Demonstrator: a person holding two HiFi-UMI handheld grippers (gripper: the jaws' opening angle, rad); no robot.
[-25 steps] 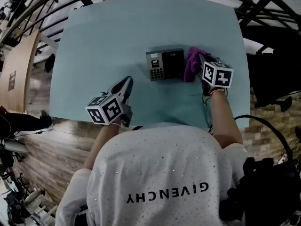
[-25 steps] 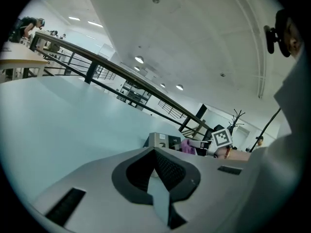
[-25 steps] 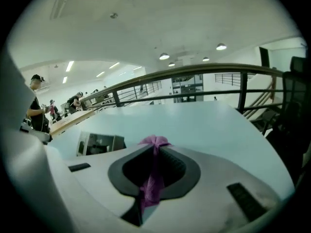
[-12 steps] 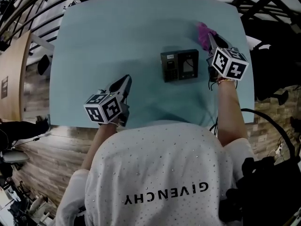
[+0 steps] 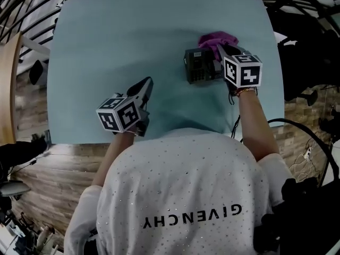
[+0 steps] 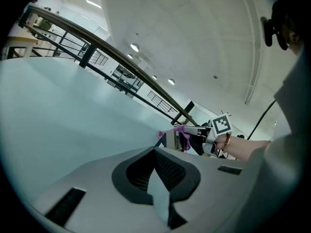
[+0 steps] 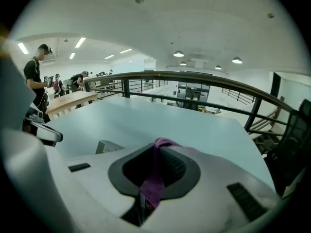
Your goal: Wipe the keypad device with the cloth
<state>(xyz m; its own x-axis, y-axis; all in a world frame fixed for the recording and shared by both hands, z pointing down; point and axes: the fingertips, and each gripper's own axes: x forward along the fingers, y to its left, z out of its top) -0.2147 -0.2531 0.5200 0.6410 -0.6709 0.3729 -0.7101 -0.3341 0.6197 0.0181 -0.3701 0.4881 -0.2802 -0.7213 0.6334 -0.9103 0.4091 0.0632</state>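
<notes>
Table [image 5: 106,47]; device [image 5: 196,67] partly behind right gripper [image 5: 220,51]

Table [image 5: 117,41]: a single pale blue-green top with rounded corners and a plain, even surface. The keypad device [image 5: 201,65], a dark box, sits directly on the top in the right half. It is nearer the far edge than the near edge and set in from the right edge. A purple cloth [image 5: 217,38] is bunched against the device's far right corner, toward the table's far right corner. Whether it rests on the top cannot be determined.
</notes>
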